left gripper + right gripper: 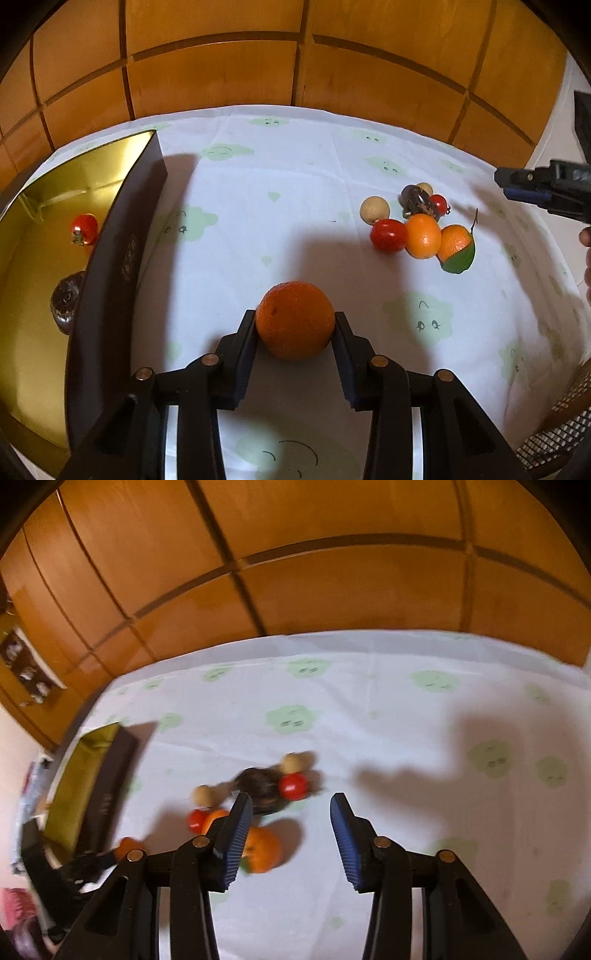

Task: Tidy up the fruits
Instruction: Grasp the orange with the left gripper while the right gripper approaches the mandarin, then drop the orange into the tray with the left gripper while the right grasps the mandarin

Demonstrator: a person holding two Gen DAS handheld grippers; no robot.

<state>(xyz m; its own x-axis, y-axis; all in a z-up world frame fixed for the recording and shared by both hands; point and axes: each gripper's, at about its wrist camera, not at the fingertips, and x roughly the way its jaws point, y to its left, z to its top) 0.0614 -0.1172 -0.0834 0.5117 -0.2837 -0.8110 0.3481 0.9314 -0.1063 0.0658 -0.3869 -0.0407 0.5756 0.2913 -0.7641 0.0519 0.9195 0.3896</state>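
Gripping orange (294,320) in left jaws | right jaws apart, empty | box (122,258) lettering unreadable

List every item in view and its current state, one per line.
left gripper: shut on the big orange
big orange: gripped, just above the tablecloth
right gripper: open, holding nothing
box: open, a tomato and a dark fruit inside
tomato in box: loose on the gold lining
leafy orange: on the cloth, leaf attached
fruit pile: clustered, touching, unsorted
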